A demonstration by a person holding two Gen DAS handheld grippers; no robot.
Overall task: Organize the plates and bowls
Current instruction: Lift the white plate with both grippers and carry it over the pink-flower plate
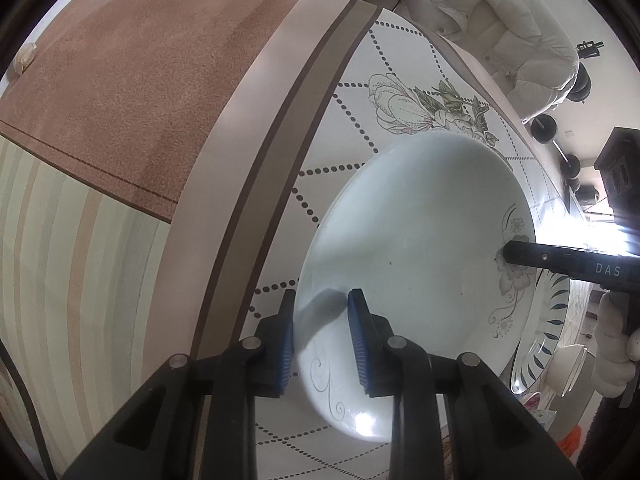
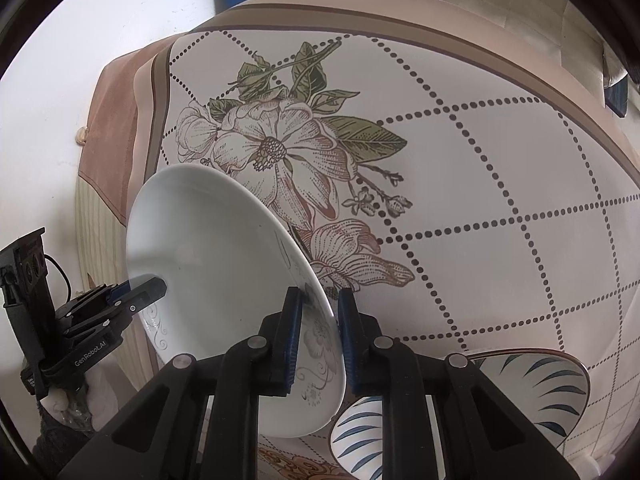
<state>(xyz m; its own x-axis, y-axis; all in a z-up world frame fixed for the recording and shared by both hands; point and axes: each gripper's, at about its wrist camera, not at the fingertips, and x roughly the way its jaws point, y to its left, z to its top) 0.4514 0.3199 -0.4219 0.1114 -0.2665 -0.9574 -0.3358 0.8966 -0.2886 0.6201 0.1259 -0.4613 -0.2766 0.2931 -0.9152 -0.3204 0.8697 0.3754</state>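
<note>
A white plate (image 1: 416, 264) with grey flower print is held tilted above the table by both grippers. My left gripper (image 1: 320, 312) straddles one rim, its blue pads either side of the edge. My right gripper (image 2: 320, 308) straddles the opposite rim of the plate (image 2: 208, 248); it shows as a black finger (image 1: 560, 260) in the left wrist view. The left gripper appears at the left of the right wrist view (image 2: 136, 292). A plate with blue leaf pattern (image 2: 532, 384) lies on the table below the right gripper.
The table has a flower-print cloth (image 2: 480, 160) with dotted diamond lines and brown border. A white jacket (image 1: 500, 20) hangs over a chair beyond the table. A second blue-leaf dish (image 1: 540, 340) and a white bowl (image 1: 568, 364) sit near the table edge.
</note>
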